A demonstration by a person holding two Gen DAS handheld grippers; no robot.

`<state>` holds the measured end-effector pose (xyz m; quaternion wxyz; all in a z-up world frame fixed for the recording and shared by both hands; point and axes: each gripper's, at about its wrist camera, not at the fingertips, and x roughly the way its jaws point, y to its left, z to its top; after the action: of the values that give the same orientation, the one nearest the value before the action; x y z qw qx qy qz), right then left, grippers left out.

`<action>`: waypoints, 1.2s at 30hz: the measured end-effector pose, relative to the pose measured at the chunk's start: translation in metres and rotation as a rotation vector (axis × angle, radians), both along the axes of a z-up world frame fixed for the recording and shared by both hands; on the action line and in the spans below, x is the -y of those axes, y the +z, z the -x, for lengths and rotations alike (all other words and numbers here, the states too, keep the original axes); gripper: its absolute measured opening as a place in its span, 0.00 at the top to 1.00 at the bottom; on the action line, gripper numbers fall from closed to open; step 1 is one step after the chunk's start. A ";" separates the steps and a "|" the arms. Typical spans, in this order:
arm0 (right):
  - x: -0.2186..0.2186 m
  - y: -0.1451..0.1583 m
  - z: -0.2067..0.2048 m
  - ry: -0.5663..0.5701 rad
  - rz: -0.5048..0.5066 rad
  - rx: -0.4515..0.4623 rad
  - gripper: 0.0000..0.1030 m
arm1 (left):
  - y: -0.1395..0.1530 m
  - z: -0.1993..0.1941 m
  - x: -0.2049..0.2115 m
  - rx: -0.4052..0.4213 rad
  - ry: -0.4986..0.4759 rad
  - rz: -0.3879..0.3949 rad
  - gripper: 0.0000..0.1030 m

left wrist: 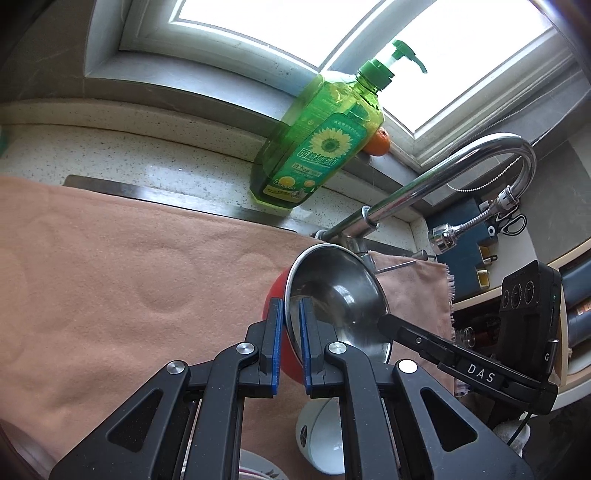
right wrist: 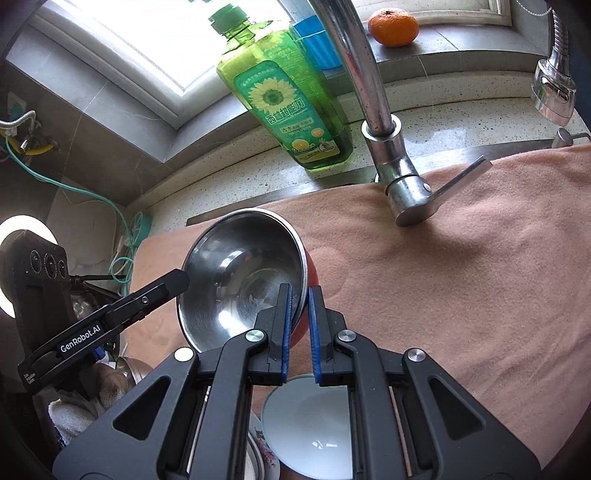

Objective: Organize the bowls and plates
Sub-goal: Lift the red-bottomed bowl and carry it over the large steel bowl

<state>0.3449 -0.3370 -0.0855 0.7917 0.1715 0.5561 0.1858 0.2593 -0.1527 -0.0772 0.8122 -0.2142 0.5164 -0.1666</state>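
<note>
Bowl (left wrist: 332,295) rim between both grippers' closed jaws.

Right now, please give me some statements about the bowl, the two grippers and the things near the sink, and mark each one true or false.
1. Both grippers hold the same metal bowl. True: the left gripper and the right gripper each clamp its rim, on opposite sides.
2. The bowl is blue outside. False: its outside is red.
3. A green soap bottle stands on the counter by the window. True.
4. The orange fruit lies inside the bowl. False: it sits on the window sill.
5. A white bowl is seen below the right gripper. True.
</note>
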 end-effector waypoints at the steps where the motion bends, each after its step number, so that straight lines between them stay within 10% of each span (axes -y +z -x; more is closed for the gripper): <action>1: -0.002 0.003 0.003 0.005 -0.003 0.004 0.91 | 0.003 0.003 -0.002 0.007 0.004 0.002 0.93; 36: -0.133 0.052 0.089 0.302 -0.030 0.066 0.91 | 0.050 0.134 -0.125 0.104 0.270 0.024 0.93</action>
<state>0.2561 -0.2042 -0.0337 0.7701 0.0915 0.5464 0.3164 0.1258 -0.0281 -0.0277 0.8503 -0.2827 0.4380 -0.0728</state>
